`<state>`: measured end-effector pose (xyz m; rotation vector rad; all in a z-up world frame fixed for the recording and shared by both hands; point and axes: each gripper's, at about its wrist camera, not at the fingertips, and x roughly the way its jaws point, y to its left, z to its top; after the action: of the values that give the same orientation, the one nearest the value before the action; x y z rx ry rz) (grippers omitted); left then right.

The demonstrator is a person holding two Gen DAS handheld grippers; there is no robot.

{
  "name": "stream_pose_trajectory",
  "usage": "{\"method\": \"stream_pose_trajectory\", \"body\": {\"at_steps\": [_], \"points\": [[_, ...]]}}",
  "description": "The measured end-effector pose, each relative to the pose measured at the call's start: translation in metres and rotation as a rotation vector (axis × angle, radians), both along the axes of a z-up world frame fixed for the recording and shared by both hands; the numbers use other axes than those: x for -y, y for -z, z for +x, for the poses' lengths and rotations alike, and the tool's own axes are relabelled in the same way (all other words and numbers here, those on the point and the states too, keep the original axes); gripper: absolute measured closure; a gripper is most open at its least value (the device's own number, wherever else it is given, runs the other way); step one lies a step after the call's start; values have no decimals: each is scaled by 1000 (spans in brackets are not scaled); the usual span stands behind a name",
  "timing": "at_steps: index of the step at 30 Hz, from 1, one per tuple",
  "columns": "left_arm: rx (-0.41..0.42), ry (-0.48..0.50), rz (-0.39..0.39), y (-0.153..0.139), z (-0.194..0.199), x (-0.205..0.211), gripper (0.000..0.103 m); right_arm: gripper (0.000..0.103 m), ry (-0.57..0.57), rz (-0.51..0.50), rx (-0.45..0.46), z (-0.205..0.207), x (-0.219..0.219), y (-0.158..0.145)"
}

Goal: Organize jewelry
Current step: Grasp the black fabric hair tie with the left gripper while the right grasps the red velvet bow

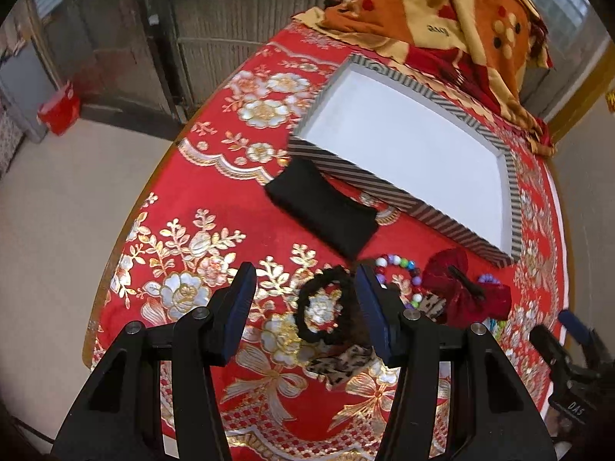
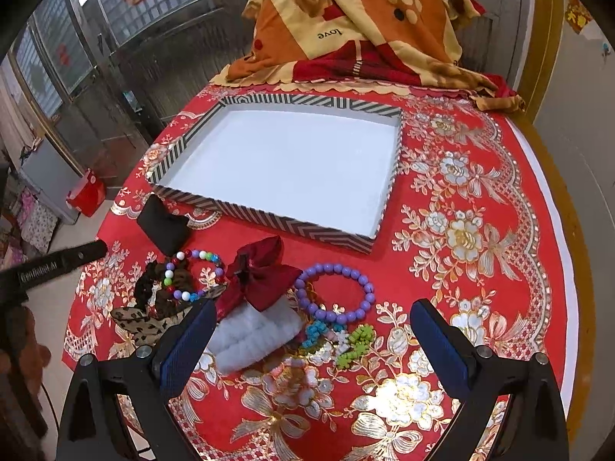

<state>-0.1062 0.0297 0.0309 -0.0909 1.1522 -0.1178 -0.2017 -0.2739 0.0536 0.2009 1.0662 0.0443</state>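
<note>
The blanket (image 2: pixel 346 19) reads "love"; one gripper body (image 1: pixel 572 403) bears "DA5", the other (image 2: pixel 42 269) "GenRobot.AI".

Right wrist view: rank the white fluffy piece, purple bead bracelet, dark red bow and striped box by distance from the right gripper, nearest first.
1. White fluffy piece, beside the right gripper's left finger.
2. Purple bead bracelet, just ahead, centre.
3. Dark red bow, left of the bracelet; too close to call between these two.
4. Striped box, farthest, mid-table.

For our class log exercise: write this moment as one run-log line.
left tool: open, above black scrunchie | right tool: open, nothing held | striped tray: holds nothing | purple bracelet: on cloth
</note>
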Motion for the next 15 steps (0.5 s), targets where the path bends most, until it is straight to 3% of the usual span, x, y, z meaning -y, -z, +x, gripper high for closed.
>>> {"method": "stream_pose_trajectory", "body": {"at_steps": [7, 15], "points": [[-68, -44, -90, 9, 18, -14, 44, 3, -12, 33, -17, 1, 3, 9], [-112, -37, -109, 21, 31, -8, 43, 7, -58, 62, -12, 8, -9, 8]]}}
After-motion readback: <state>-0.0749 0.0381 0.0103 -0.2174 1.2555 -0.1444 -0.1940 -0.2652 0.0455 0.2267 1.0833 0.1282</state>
